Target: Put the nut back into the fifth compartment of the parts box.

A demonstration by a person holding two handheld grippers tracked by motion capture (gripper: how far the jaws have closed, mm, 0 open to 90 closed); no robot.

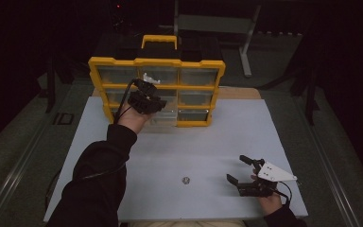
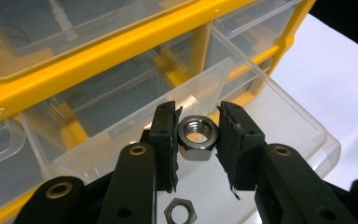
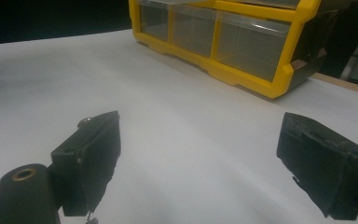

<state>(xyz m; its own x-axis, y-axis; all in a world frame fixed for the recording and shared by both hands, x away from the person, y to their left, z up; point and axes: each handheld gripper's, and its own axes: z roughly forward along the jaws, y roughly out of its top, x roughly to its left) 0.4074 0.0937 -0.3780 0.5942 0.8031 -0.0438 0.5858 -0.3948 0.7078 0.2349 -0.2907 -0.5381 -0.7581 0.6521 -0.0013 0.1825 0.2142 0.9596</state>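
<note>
A yellow organizer [image 1: 157, 62] with clear drawers stands at the back of the white table. One lower drawer [image 2: 279, 116] is pulled out. My left gripper [image 2: 198, 140] hangs over that drawer, shut on a steel hex nut [image 2: 197, 136] whose hole faces the camera. A second nut [image 2: 179, 212] lies in the drawer below it. In the high view the left gripper [image 1: 144, 97] is in front of the organizer's middle column. My right gripper [image 1: 245, 171] rests open near the table's front right, nothing between its jaws. A loose nut [image 1: 185, 180] lies to its left.
The white table top [image 1: 217, 137] stretches between the organizer and the front edge. The organizer [image 3: 242, 42] shows far off in the right gripper view, its drawers there closed. A small nut [image 3: 85, 122] peeks from behind that view's left jaw. Dark floor surrounds the table.
</note>
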